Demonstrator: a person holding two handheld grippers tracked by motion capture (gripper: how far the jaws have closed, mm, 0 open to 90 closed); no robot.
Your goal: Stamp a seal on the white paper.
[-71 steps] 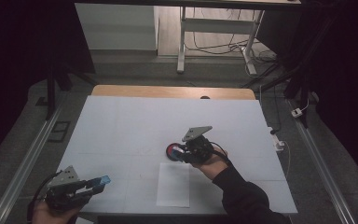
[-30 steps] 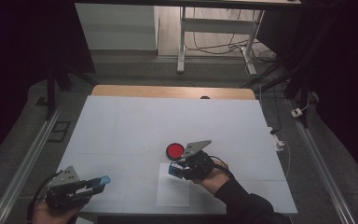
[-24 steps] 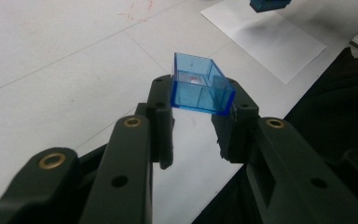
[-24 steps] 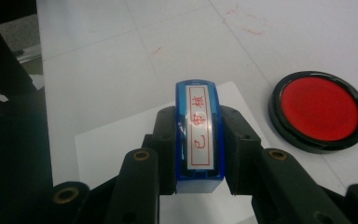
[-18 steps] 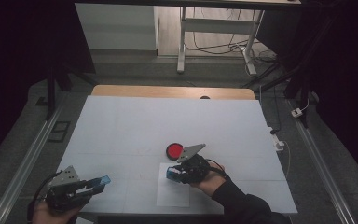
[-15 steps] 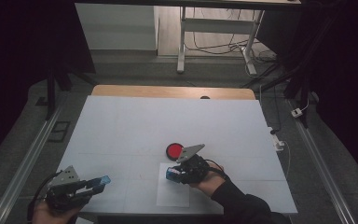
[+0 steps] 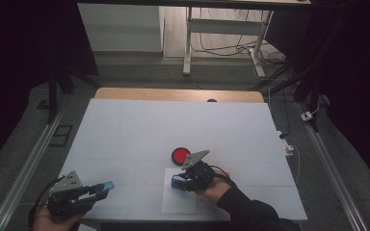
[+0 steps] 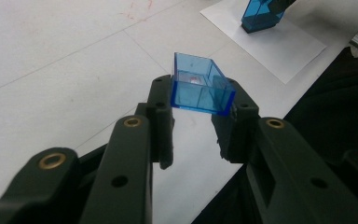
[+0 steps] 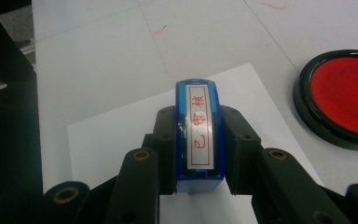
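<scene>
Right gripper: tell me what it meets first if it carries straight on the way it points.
Probably the white paper sheet: the right gripper, shut on the blue stamp, points down at it. Depth is unclear.

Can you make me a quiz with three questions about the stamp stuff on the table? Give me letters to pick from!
1. Where is the red ink pad?
A. On the white table, just beyond the right gripper
B. On the sheet of paper
C. In the left gripper

2. What colour is the stamp's body?
A. Green
B. Blue
C. Yellow

3. What is the left gripper doing?
A. Lying open on the table
B. Pressing the ink pad
C. Clamping the clear blue stamp cap

Answers:
1 A: the pad sits on the table beyond the right gripper, off the paper.
2 B: the right gripper view shows blue plastic around a white label with red characters.
3 C: both black jaws press on the cap's sides.
</scene>
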